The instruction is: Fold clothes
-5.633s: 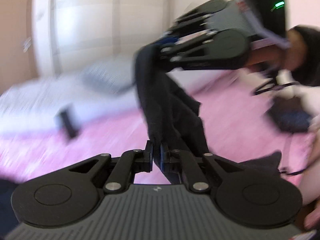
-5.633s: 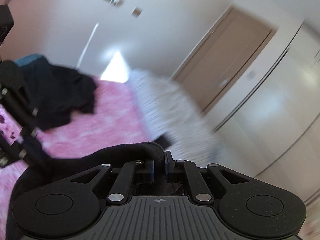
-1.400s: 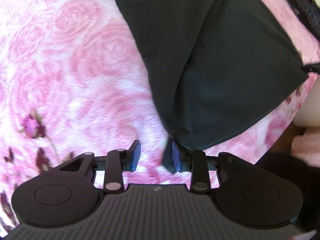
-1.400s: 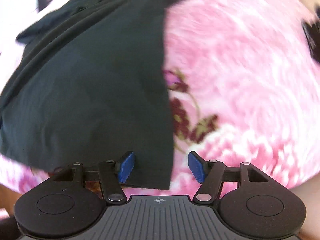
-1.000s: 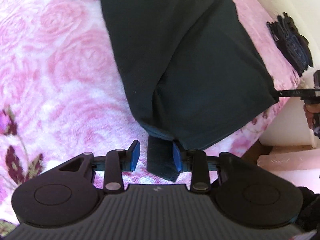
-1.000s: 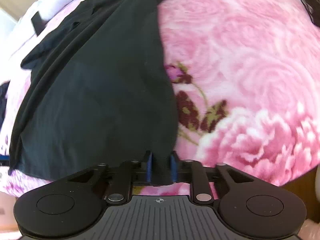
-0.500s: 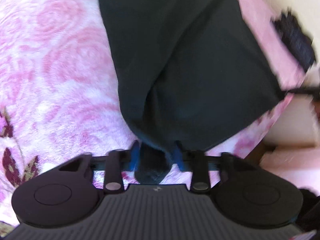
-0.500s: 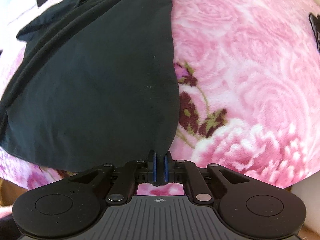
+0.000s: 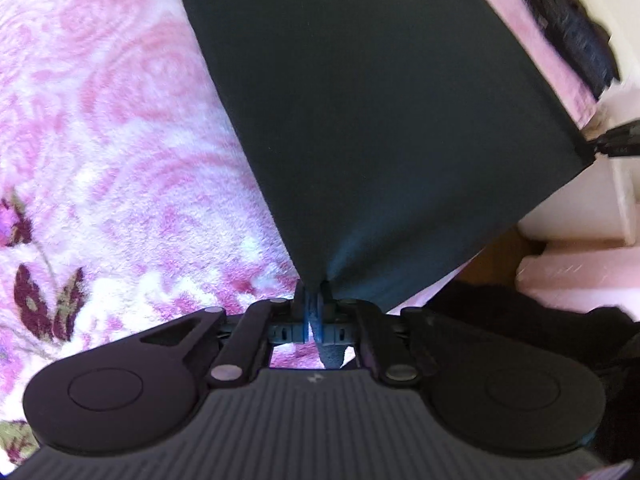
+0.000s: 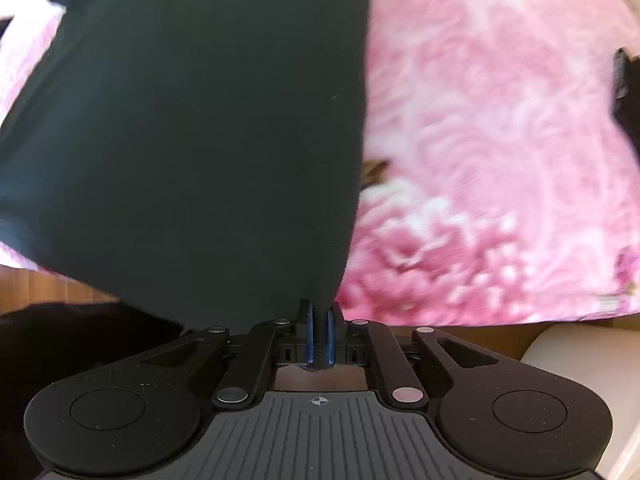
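Note:
A black garment point(image 9: 380, 112) lies spread over a pink floral blanket point(image 9: 112, 128), its near edge pulled taut and lifted past the bed's edge. My left gripper point(image 9: 314, 300) is shut on one bottom corner of it. My right gripper point(image 10: 319, 316) is shut on the other bottom corner; the garment point(image 10: 192, 128) fills the left half of the right wrist view. In the left wrist view the right gripper's tip point(image 9: 620, 144) shows at the garment's far right corner.
The pink blanket point(image 10: 500, 160) covers the bed to the right of the garment. Another dark piece of clothing point(image 9: 572, 40) lies at the bed's far edge. Wooden floor point(image 10: 36, 284) and a dark heap point(image 10: 72, 336) show below the bed edge.
Both grippers closed on the garment's bottom corners and pulled back toward the bed edge, so the hem now lifts taut off the blanket.

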